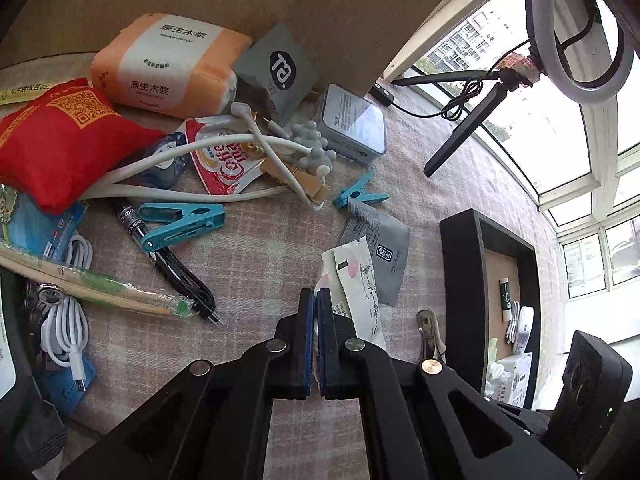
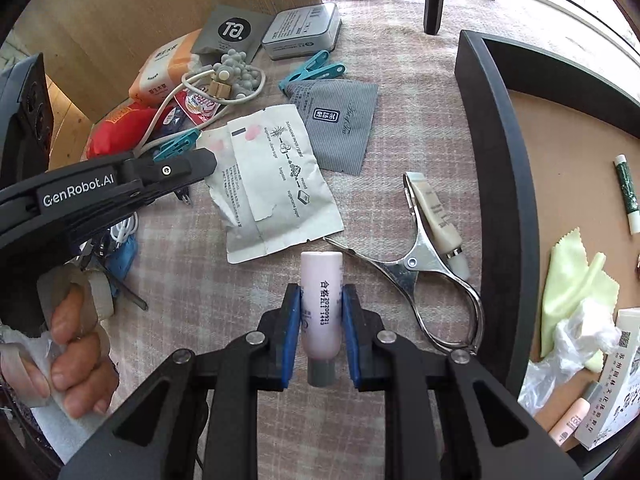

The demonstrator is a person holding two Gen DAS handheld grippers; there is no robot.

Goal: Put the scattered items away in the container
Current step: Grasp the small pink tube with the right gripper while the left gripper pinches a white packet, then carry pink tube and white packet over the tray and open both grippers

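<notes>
My right gripper [image 2: 320, 312] is shut on a pale pink tube [image 2: 321, 300] with a grey cap, held over the checked cloth. My left gripper [image 1: 316, 320] is shut, its blue pads pinching the edge of a torn white paper sachet [image 1: 354, 284]; the sachet [image 2: 272, 176] lies flat on the cloth in the right wrist view, the left gripper's tip [image 2: 200, 162] at its left edge. The black container [image 2: 496, 128] stands to the right and holds a green stick [image 2: 626, 192], a yellow cloth [image 2: 568, 280] and small boxes. It also shows in the left wrist view [image 1: 460, 264].
Scattered on the cloth: a metal clamp [image 2: 436, 256], a grey sachet [image 2: 340, 120], teal clips [image 1: 180, 224], a tin [image 1: 352, 124], a tissue pack [image 1: 168, 64], a red pouch [image 1: 56, 140], white cables [image 1: 168, 156], a pen [image 1: 168, 260], chopsticks [image 1: 88, 284]. A ring light stand [image 1: 580, 28] stands behind.
</notes>
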